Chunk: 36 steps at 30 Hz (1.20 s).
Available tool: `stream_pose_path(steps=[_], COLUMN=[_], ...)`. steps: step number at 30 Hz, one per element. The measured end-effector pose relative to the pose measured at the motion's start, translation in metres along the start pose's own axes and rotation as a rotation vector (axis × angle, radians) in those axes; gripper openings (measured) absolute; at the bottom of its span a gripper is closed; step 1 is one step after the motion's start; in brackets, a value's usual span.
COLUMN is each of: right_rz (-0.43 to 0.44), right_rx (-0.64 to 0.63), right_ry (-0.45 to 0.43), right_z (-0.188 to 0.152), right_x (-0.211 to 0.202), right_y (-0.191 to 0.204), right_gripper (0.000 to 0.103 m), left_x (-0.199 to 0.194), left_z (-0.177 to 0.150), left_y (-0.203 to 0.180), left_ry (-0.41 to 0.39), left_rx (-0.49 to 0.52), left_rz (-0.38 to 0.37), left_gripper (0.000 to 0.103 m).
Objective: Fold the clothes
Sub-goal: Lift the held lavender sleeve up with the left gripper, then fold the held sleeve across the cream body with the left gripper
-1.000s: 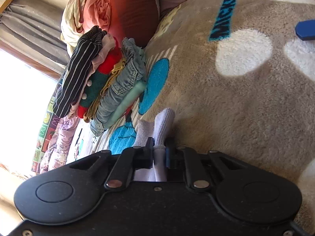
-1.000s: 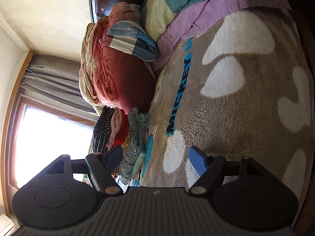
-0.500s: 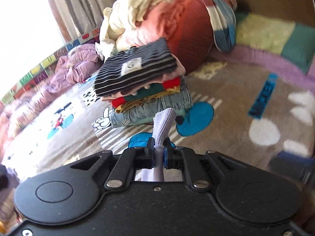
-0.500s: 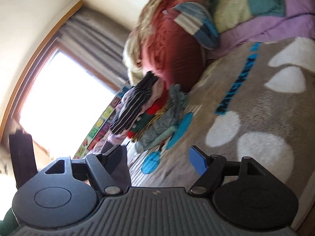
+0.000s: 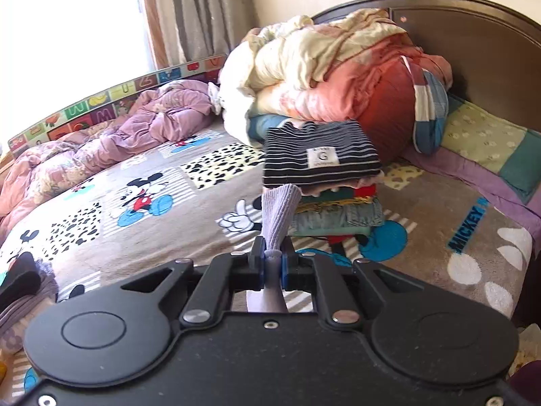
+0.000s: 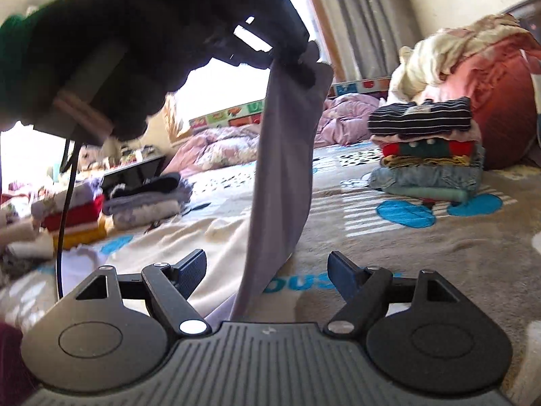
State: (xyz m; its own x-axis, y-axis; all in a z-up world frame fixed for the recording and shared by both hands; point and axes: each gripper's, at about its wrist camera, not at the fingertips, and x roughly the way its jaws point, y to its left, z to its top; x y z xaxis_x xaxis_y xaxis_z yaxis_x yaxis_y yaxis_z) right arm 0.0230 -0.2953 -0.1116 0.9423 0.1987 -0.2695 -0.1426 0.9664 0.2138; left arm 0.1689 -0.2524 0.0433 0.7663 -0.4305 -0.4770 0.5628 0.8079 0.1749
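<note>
left tongs (image 5: 272, 260) pinching a limp, pale lilac, perhaps ribbed garment (image 6: 284, 176)

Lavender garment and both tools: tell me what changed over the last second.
The left tool swung from facing the blanket to level and lifted the lavender garment, which now hangs as a long strip in front of the right tool. The right tool turned toward it, the cloth now between its open fingers. Unchanged: left tool shut on the garment, right tool open, folded stack in place on the blanket.
</note>
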Motion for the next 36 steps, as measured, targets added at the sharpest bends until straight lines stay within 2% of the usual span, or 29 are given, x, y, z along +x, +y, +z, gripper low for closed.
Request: stream_pose_path(steps=[5,11,19,26,36], right_rz=[-0.020,0.000,-0.051,-0.109,-0.122], right_rx=[-0.115,-0.213,-0.334,-0.407,-0.519], right_ry=[0.103,0.157,0.125,0.154,0.171], right_z=[-0.012,-0.024,-0.029,-0.036,-0.050], right_x=[0.017,0.024,0.021,0.026,0.027], right_y=[0.031,0.057,0.075,0.079,0.095], right_gripper=[0.078,0.078,0.078,0.078,0.078], left_x=[-0.021,-0.042,-0.062,-0.080,-0.079], left_z=[-0.001,-0.012,-0.030,-0.043,-0.078], left_y=[0.028,0.058,0.088,0.115,0.161], left_ry=[-0.026,-0.045,-0.061,-0.087,-0.043], left_rx=[-0.040,-0.068,-0.111,-0.160,-0.238], left_rz=[0.026,0.056,0.078,0.095,0.138], left_gripper=[0.007,0.007,0.007,0.007,0.007])
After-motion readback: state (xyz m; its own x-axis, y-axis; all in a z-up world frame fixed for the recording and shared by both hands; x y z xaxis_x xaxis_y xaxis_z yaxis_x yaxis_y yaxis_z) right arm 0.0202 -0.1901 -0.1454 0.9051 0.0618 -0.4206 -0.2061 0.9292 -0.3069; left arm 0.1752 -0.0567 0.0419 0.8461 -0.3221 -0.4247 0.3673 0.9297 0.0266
